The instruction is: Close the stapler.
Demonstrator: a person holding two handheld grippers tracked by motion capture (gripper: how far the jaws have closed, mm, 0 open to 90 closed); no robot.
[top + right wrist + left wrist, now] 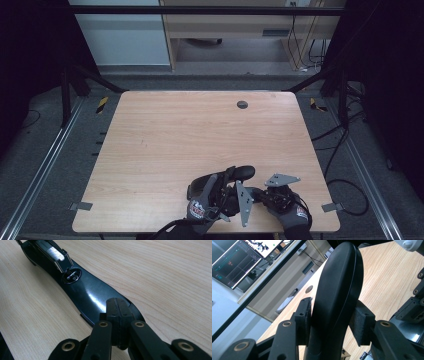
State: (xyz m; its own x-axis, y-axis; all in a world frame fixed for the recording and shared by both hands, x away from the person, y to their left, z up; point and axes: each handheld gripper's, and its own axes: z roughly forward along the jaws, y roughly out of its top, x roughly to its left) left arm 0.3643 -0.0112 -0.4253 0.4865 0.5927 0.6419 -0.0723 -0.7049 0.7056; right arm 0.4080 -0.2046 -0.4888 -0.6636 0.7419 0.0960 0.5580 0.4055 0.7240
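The desk (165,150) is bare wood apart from the work at its near edge, around 6 o'clock going on 5. I see no box, tray or bin on it, so nothing is waiting to be filled or emptied.

The stapler (242,173) is black. Its tip points toward 1 o'clock and its tail lies toward your hands. In the right tool's view its glossy base (95,300) lies flat on the wood, with the metal anvil plate toward 11 o'clock. In the left tool's view the rounded top arm (339,290) rises steeply toward 12, so I judge the stapler to be hinged open or partly so.

Your left tool (332,317) straddles that top arm, one pad against each flank, gripping it. Your right tool (117,315) is fully closed, pads together, at the tail end of the base. I can't tell whether it pinches the base's edge or only bears down on it.

As I read it, you have both ends in hand: the base is steadied and the arm is taken up. What's left is whatever the open stapler is for, then swinging the arm shut and letting go.

The small dark grommet (242,104) sits in the wood toward 12 o'clock, well apart from the work.
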